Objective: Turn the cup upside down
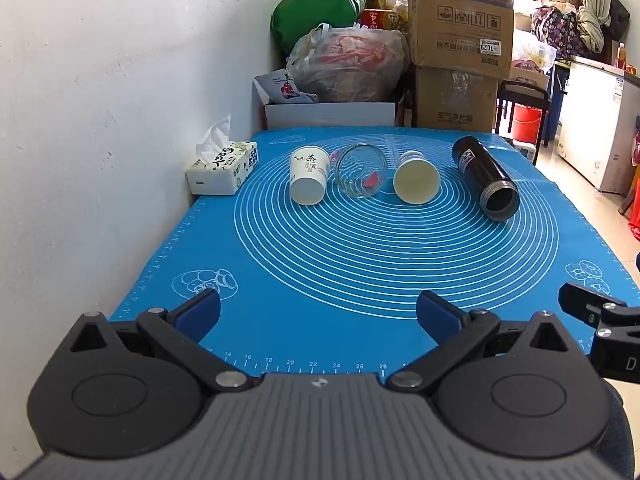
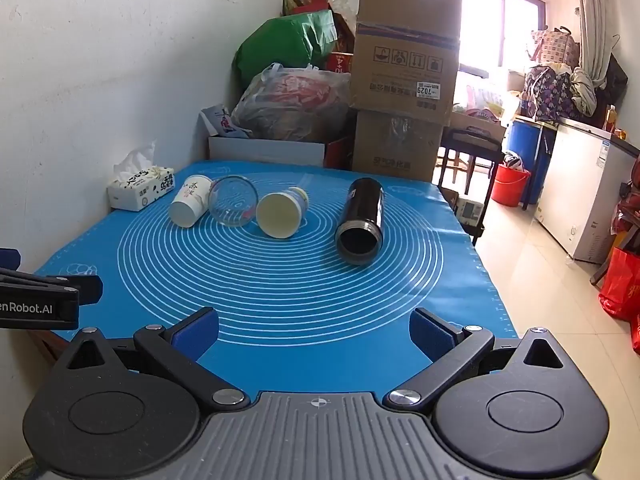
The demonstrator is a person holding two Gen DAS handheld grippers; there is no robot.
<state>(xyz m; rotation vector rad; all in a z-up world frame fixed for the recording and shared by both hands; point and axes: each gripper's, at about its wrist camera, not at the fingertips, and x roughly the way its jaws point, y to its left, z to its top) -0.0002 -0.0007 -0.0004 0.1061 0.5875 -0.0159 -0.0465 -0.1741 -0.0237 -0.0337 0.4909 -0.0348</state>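
Observation:
Several cups lie on their sides in a row on the blue mat (image 1: pixel 360 264). From left: a white paper cup with black writing (image 1: pixel 307 176) (image 2: pixel 190 202), a clear glass (image 1: pixel 361 170) (image 2: pixel 233 201), a pale yellow cup (image 1: pixel 416 178) (image 2: pixel 280 213) and a black flask (image 1: pixel 484 178) (image 2: pixel 360 220). The glass, yellow cup and flask mouths face me; the paper cup shows its base. My left gripper (image 1: pixel 318 314) is open and empty above the mat's near edge. My right gripper (image 2: pixel 314 330) is open and empty, also near the front edge.
A tissue box (image 1: pixel 222 168) (image 2: pixel 140 188) sits at the mat's far left by the white wall. Cardboard boxes (image 1: pixel 460 52) and bags (image 1: pixel 348 64) stack behind the table. The table's right edge drops to a tiled floor with a red bucket (image 2: pixel 512 184).

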